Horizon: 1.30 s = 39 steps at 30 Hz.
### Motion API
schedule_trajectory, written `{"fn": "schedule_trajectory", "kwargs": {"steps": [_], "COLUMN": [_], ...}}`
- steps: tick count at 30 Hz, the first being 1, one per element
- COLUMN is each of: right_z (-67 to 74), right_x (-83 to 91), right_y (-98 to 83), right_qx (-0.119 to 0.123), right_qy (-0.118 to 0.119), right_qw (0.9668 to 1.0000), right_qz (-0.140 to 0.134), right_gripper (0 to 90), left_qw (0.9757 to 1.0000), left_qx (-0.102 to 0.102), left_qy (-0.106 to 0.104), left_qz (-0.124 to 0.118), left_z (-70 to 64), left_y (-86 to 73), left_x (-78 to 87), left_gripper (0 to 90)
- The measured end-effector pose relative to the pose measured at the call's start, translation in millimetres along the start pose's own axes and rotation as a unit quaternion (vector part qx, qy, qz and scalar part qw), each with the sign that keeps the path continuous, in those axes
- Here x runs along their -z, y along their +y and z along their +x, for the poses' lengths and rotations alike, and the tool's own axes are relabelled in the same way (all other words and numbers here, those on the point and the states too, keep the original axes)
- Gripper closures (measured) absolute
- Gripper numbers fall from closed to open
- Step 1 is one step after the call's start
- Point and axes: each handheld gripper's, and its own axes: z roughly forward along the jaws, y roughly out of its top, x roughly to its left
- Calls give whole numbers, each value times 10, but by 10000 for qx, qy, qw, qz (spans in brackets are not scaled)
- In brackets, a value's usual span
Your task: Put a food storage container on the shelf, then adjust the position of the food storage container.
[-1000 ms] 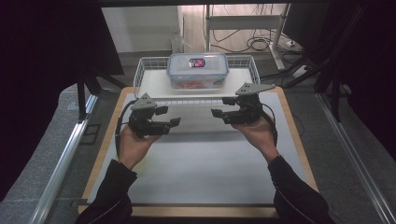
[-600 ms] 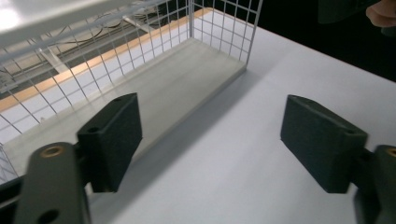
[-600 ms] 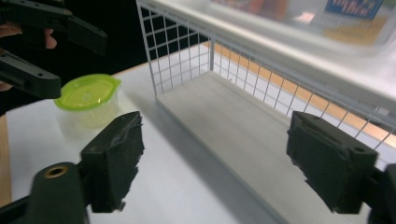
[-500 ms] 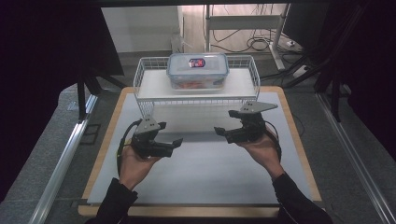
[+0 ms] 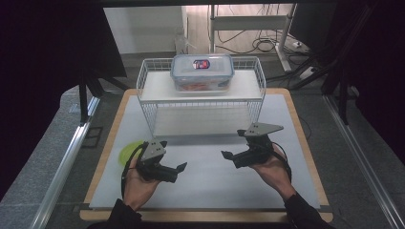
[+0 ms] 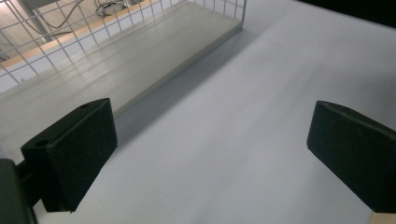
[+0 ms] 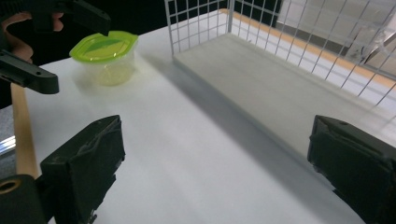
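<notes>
My left gripper (image 5: 177, 168): jaws wide apart with nothing between them, and they have just been opening; it hangs low over the white mat (image 5: 210, 186), pointing toward three o'clock.
My right gripper (image 5: 228, 156): jaws likewise spread and bare, also just opened; it points toward nine o'clock, facing the left one across a bare stretch of mat.
Green-lidded tub (image 7: 105, 57): the nearest thing to my hands, a small clear cup with a lime snap lid, standing upright at about ten o'clock from my left hand (image 5: 138, 183), near the mat's left edge.
How it should handle: I judge it light, thin-walled and springy, smooth enough to slip; a hard squeeze could buckle the wall or pop the lid.
Where to hold: across the body just under the lid rim, where the plastic looks stiffest.
Wire shelf (image 5: 149, 102): at twelve o'clock, well apart from both grippers.
Lidded food box (image 5: 202, 71): rests on the shelf's top deck, clear-walled, probably heavier and rigid; best taken by its two short ends.
</notes>
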Motion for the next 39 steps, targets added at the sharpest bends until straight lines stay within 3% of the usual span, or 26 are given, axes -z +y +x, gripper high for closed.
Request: {"fn": "schedule_trajectory", "kwargs": {"steps": [8,15,18,22,30,34,37,39], "right_z": [56,145,151,113,63,65,52,46], "right_x": [50,47,46,53,54,32,36,39], "right_y": [-245,-468,-563,-687,-737,-746,-751,-752], "right_qx": [-115,-33,4,-44,-117,-102,-134,-154], "right_qy": [-13,-93,-97,-134,-172,-182,-192,-206], "right_qw": [9999,9999,9998,9994,9992,9991,9991,9991], "right_qz": [-35,78,187,318,344,379,358,341], "right_gripper": [30,32,31,31,32,33,33,34], "left_qw": [9996,9992,9986,9980,9983,9987,9990,9991], "left_qx": [1,-117,-211,-286,-143,-132,-19,117], "left_qy": [-228,-367,-409,-423,-287,-26,106,183], "left_qz": [135,124,256,384,480,498,427,374], "left_z": [-111,-213,-254,-273,-216,-116,-6,84], "left_y": [-286,-404,-453,-470,-402,-380,-363,-363], "left_x": [-88,-130,-184,-227,-175,-101,-29,19], "left_gripper": [7,0,0,0,4,110,244,389]}}
